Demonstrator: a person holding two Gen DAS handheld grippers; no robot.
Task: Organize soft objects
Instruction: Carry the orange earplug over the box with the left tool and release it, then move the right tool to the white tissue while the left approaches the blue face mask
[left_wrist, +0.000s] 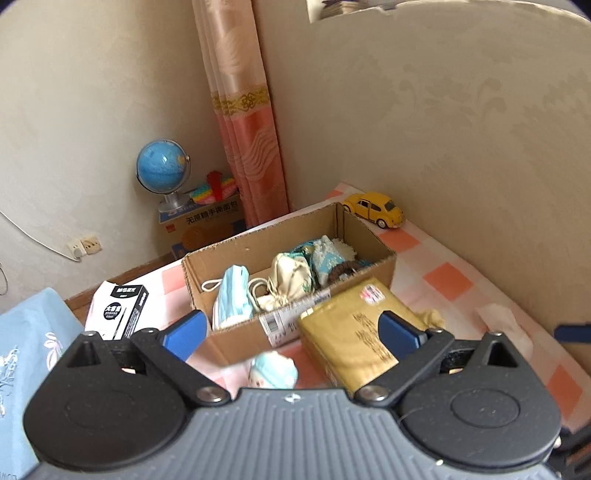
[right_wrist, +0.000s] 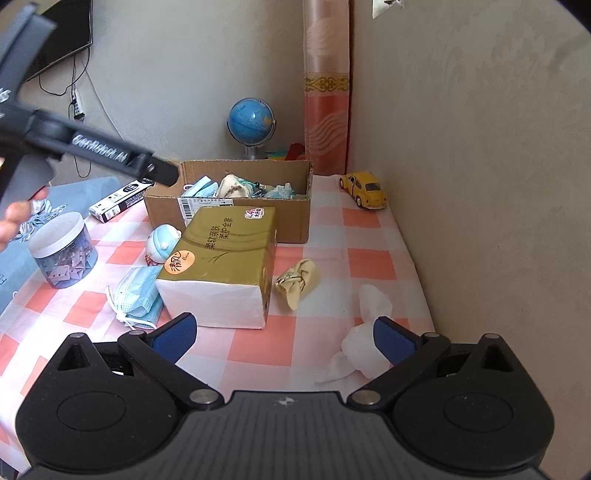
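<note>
Masks (left_wrist: 234, 295) and cloth pouches (left_wrist: 291, 280) lay inside the cardboard box (left_wrist: 236, 332) on the checked table (right_wrist: 258, 350). The left gripper (left_wrist: 291, 328) hung wide and empty before it; the right gripper (right_wrist: 284, 338) stood wide beside a crumpled tissue (right_wrist: 364, 343).

Pink-and-white checked tablecloth (right_wrist: 317, 236), brown cardboard box (right_wrist: 236, 210), gold tissue pack (right_wrist: 225, 251), blue masks (right_wrist: 136, 295), yellow toy car (right_wrist: 364, 189), blue globe (right_wrist: 250, 119), blue gripper pads (right_wrist: 173, 338).

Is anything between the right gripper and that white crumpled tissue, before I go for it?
Nothing visible. The right gripper is open, and the white tissue lies on bare checked cloth just ahead, beside its right finger. The gold tissue pack sits further left, off that line.
</note>
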